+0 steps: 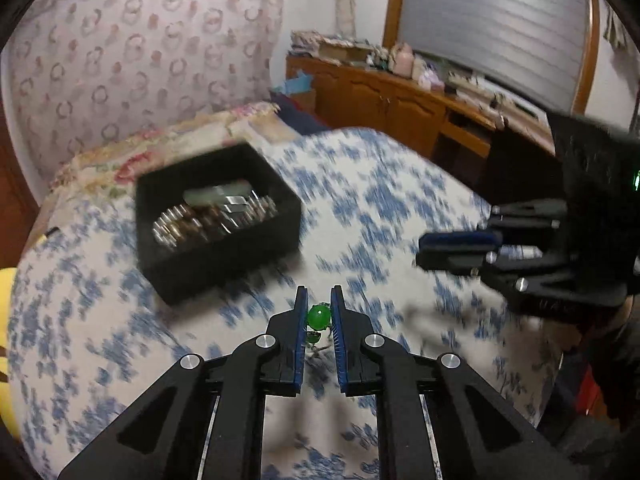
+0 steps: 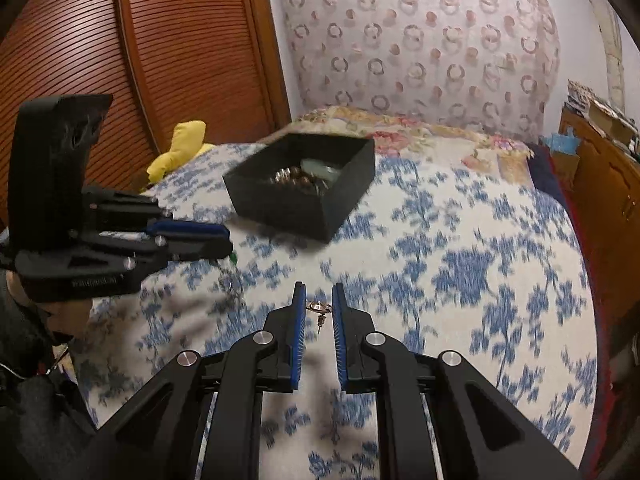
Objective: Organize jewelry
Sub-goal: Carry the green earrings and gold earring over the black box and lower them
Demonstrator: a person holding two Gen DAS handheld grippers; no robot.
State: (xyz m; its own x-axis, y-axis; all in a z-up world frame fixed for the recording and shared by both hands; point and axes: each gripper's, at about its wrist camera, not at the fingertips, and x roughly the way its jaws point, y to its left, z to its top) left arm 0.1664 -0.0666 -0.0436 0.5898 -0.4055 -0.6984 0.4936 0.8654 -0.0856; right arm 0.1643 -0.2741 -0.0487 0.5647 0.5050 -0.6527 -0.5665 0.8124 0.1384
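Observation:
My left gripper [image 1: 319, 300] is shut on a green bead earring [image 1: 319, 317], held above the blue-and-white bedspread [image 1: 380, 208]. My right gripper [image 2: 319, 298] is shut on a small metal earring [image 2: 319, 308] whose post hangs down. A black jewelry box [image 1: 218, 222] with several metallic pieces inside sits on the bed ahead of both grippers; it also shows in the right wrist view [image 2: 304, 184]. The right gripper appears at the right of the left wrist view [image 1: 424, 246], the left gripper at the left of the right wrist view [image 2: 228, 242]. Both views are motion-blurred.
A patterned headboard [image 2: 420, 40] stands behind the bed. A wooden sideboard [image 1: 400, 100] with clutter is to the right. A wooden slatted door [image 2: 140, 40] and a yellow soft object [image 2: 176, 152] are at the left.

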